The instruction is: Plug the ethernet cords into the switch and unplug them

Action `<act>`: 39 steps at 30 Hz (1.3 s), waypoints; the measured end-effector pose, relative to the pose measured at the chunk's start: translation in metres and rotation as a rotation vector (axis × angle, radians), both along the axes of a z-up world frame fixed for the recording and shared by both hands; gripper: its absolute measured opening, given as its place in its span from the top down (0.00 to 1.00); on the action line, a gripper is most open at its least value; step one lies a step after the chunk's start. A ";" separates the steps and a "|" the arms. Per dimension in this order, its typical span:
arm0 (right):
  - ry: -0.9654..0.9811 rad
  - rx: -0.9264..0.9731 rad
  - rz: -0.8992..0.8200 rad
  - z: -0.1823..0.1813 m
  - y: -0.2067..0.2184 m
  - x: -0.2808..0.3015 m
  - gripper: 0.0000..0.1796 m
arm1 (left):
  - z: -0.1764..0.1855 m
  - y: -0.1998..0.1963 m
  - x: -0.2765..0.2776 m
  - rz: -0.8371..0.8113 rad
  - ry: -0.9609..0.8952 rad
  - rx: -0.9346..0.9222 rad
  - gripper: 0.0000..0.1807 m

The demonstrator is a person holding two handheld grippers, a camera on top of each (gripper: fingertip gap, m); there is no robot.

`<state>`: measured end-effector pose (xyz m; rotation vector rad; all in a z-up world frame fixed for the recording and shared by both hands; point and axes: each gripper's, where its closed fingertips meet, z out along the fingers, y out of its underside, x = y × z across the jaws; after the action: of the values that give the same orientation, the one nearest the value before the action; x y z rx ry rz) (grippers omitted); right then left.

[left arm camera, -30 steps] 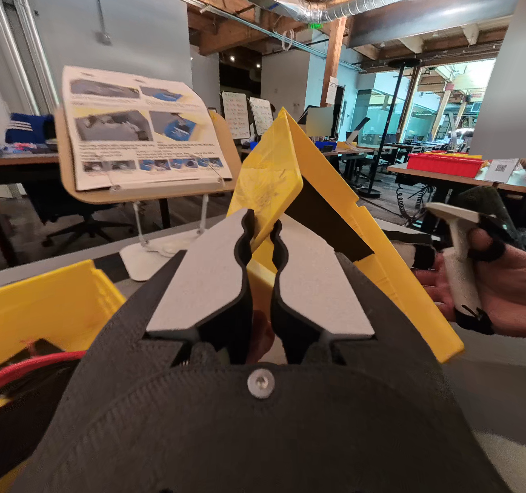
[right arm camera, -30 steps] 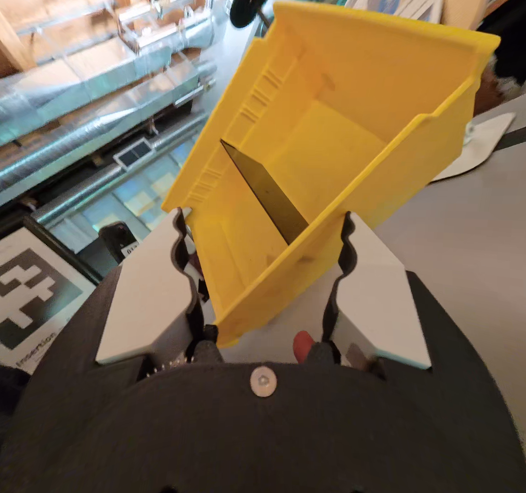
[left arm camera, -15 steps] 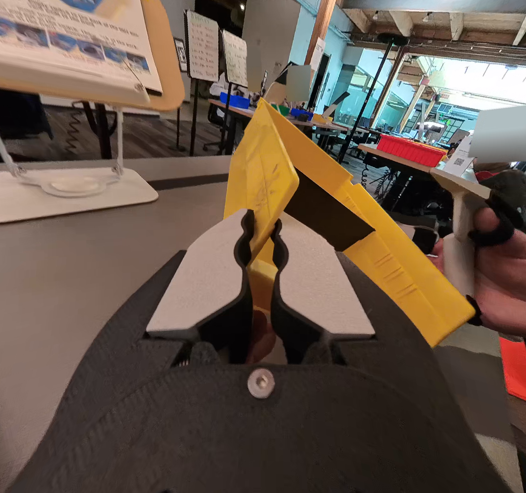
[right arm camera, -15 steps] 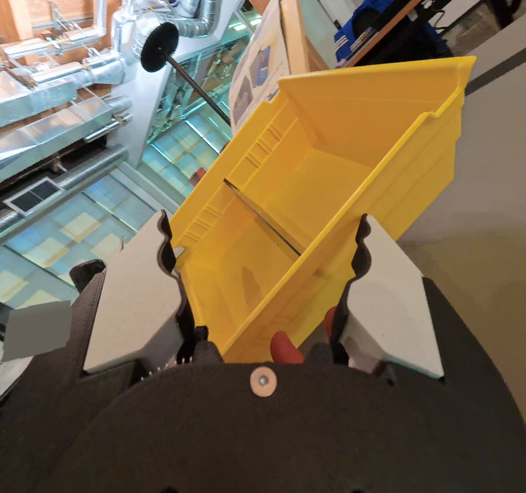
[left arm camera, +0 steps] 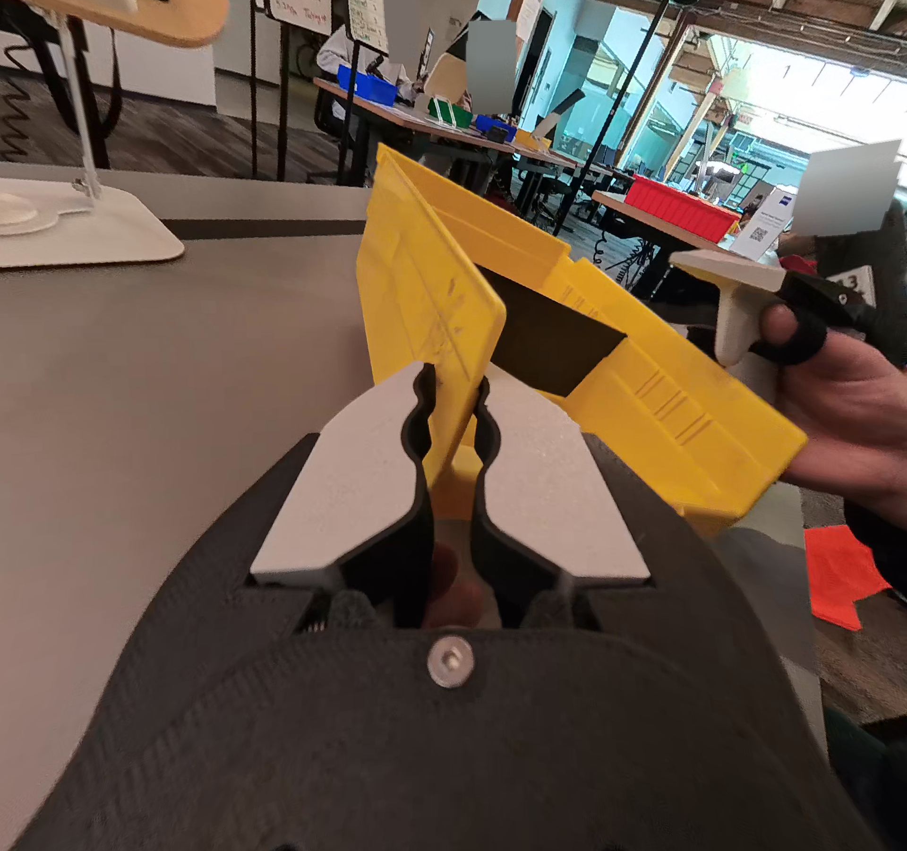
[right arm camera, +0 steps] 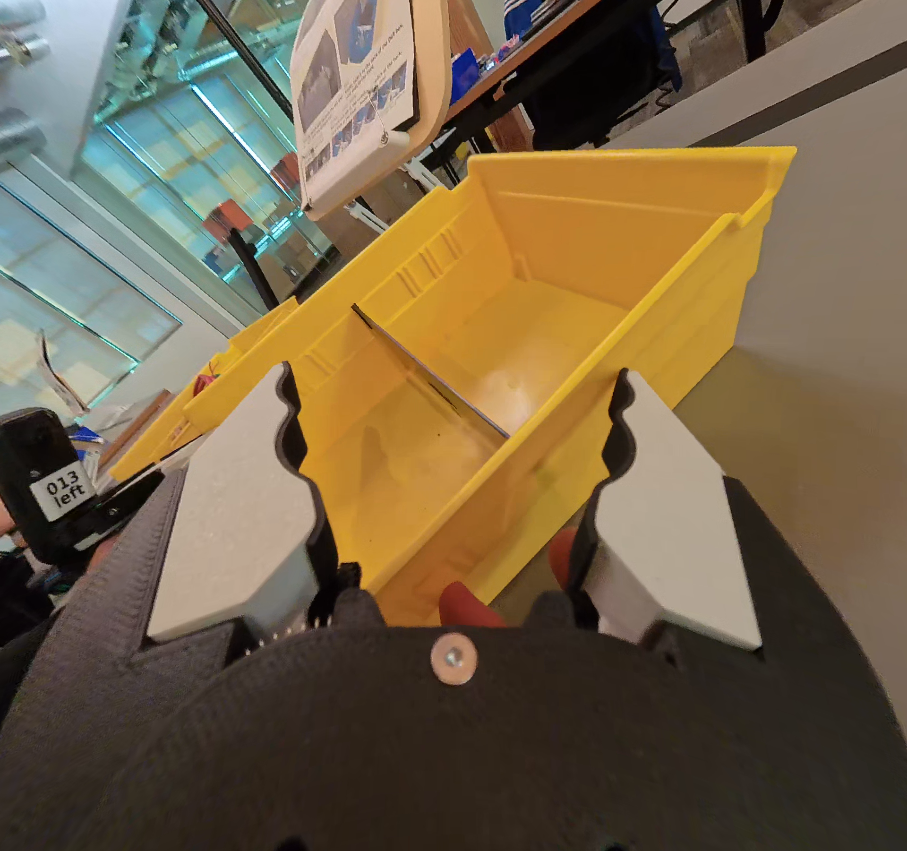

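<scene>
No ethernet cord or switch shows clearly. A yellow bin (left arm camera: 638,385) with a black divider (left arm camera: 545,351) is held tilted above the grey table (left arm camera: 147,385). My left gripper (left arm camera: 456,380) is shut on the bin's thin side wall. In the right wrist view the bin (right arm camera: 515,361) is empty, and its near end lies between the wide-apart fingers of my right gripper (right arm camera: 454,373). The left pad is against the bin wall. The hand holding the right gripper (left arm camera: 834,385) shows past the bin's end.
A document stand (left arm camera: 73,218) with a printed sheet (right arm camera: 363,76) stands at the table's far side. A second yellow bin (right arm camera: 196,415) with something red in it sits to the left. An orange-red sheet (left arm camera: 839,577) lies at the table's right edge. Other desks stand beyond.
The bin has come down toward the table and swung right, away from the document stand. My left gripper kept its hold. The right fingers spread slightly wider.
</scene>
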<state>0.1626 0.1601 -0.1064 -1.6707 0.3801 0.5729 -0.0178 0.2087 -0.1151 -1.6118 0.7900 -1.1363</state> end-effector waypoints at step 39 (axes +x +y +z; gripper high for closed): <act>-0.688 -0.322 -0.240 0.017 0.023 0.267 0.54 | 0.026 -0.053 0.137 -0.312 -0.037 -0.125 0.68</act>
<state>0.4297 0.1830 -0.0894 -1.9730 0.1638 -0.2655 0.1196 0.1559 -0.0890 -1.6008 0.9863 -1.4573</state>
